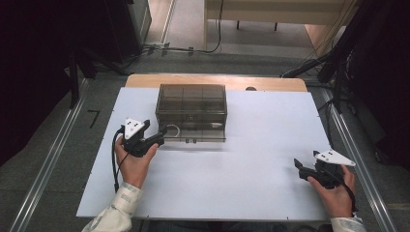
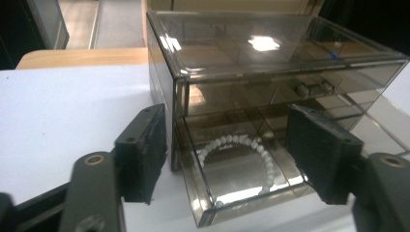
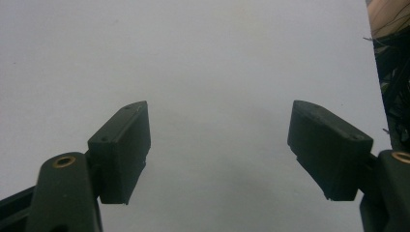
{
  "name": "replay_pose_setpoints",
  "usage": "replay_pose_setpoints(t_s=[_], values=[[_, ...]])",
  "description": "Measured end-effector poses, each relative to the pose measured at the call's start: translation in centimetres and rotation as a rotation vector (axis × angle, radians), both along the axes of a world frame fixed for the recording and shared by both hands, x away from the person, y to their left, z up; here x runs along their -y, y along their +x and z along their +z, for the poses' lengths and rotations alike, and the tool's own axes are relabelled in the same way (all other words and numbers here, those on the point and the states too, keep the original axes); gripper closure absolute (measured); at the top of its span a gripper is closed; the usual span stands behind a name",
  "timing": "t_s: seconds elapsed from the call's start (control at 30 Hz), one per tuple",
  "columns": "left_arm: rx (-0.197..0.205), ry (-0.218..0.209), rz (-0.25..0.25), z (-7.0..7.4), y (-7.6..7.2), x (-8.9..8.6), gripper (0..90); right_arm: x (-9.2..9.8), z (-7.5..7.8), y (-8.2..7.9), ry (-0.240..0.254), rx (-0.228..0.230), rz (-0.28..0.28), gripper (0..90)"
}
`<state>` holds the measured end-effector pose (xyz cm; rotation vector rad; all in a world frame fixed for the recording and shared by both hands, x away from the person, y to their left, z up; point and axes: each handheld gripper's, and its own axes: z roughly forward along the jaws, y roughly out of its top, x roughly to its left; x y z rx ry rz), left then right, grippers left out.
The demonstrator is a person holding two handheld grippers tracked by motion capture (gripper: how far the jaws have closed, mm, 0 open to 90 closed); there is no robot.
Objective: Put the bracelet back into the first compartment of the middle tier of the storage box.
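The smoky clear box [image 1: 191,112] sits on the white table [image 1: 251,183] toward twelve o'clock, its lower drawer [image 2: 241,183] pulled partway out with a bead bracelet [image 2: 241,145] lying inside. The left gripper [image 1: 162,135], at the box's eight o'clock, has its jaws spread either side of the drawer front, pressing nothing. The right gripper [image 1: 300,170] rests well apart near four o'clock, jaws apart over bare table.

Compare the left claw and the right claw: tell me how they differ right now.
The left claw faces the smoky drawer box, its jaws either side of the open drawer holding a bead bracelet; the right claw faces bare white table. The left sits near the box, the right far off. Both stand open, gripping nothing.
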<state>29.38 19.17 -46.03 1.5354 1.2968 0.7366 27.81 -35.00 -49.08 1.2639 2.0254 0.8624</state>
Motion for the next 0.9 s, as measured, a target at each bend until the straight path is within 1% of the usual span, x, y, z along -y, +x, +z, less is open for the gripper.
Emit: replay_pose_setpoints(t_s=[0.07, 0.13, 0.17, 0.27, 0.37, 0.57, 0.63, 0.67, 0.77, 0.9], values=[[-0.021, 0.009, -0.008, -0.1, -0.2, 0.0, 28.1, 0.0, 0.0, 0.0, -0.001, -0.002, 0.0, 21.7], [-0.031, 0.018, -0.013, -0.2, -0.4, -0.1, 25.9, 0.0, 0.0, 0.0, 0.001, -0.001, 0.0, 21.7], [-0.034, 0.016, -0.014, -0.3, -0.5, -0.2, 25.2, 0.0, 0.0, 0.0, -0.001, 0.001, 0.001, 21.7], [-0.037, 0.01, -0.008, -0.3, -0.9, -0.4, 24.8, 0.1, 0.0, 0.0, -0.001, -0.001, 0.0, 21.7], [-0.03, 0.007, -0.005, -0.3, -1.1, -0.7, 23.2, 0.0, 0.0, 0.0, 0.001, 0.001, 0.001, 21.7], [-0.056, 0.02, -0.012, -0.4, -1.4, -0.8, 19.0, 0.0, 0.0, 0.0, 0.002, -0.003, 0.002, 21.6], [-0.055, 0.014, -0.013, -0.5, -1.7, -0.9, 18.4, 0.0, 0.0, 0.0, 0.002, -0.002, 0.001, 21.6], [-0.06, 0.021, -0.014, -0.6, -1.8, -0.9, 18.4, 0.0, 0.0, 0.0, 0.002, -0.004, 0.0, 21.6], [-0.069, 0.02, -0.013, -0.8, -2.1, -1.1, 18.4, 0.1, 0.0, 0.0, 0.002, -0.004, 0.001, 21.5], [-0.069, 0.024, -0.011, -0.9, -2.6, -1.4, 18.0, 0.0, 0.0, 0.0, 0.002, -0.003, 0.003, 21.4]])
